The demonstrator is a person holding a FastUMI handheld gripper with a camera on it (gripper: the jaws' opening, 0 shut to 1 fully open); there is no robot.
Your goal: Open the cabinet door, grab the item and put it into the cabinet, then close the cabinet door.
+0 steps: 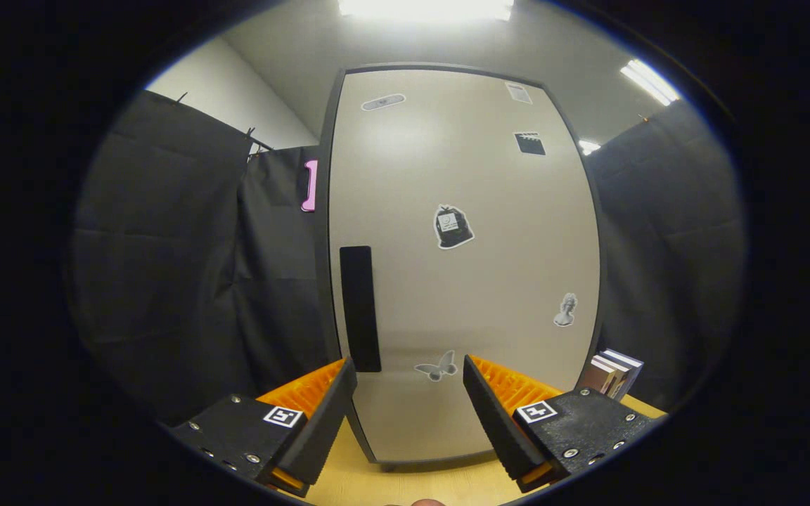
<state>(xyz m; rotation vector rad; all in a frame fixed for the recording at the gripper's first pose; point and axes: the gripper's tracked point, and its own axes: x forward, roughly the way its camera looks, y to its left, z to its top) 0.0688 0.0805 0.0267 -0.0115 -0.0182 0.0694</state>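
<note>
A tall beige cabinet [461, 267] stands straight ahead on a wooden tabletop [412, 485], its door closed. A dark vertical handle [360, 308] runs down the door's left side, and several small stickers dot the door. My gripper [408, 379] is open, fingers spread wide with nothing between them. The left fingertip [343, 379] sits just below the handle's lower end, and the right fingertip [474, 376] is in front of the door's lower middle. A stack of small books or boxes [612, 374] stands on the table to the right of the cabinet, beyond the right finger.
Black cloth walls [180, 267] hang on both sides of the cabinet. Ceiling lights [426, 7] shine above. The cabinet's base rests a little above the table on short feet, close ahead of the fingers.
</note>
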